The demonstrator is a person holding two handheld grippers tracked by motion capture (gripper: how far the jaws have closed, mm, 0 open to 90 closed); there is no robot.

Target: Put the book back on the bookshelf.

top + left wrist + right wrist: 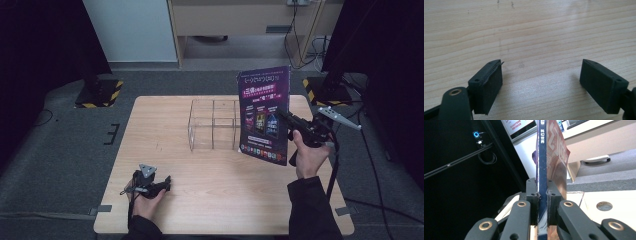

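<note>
A thin magazine [264,115] with a dark purple cover stands upright in the air over the right part of the wooden table [160,125]. My right gripper [286,116] is shut on its right edge. In the right gripper view both jaws press the dark blue spine of the magazine [542,157], with the right gripper [542,192] clamped flat on both sides. Just left of the magazine stands a clear acrylic divider rack [212,125]. My left gripper [167,181] rests low near the table's front left, open. The left gripper [541,75] has only bare wood between its jaws.
Two black stands with yellow-and-black striped bases [97,92] [325,90] flank the table's far corners. A wooden cabinet [240,20] and cables lie on the floor behind. Dark curtains hang on both sides.
</note>
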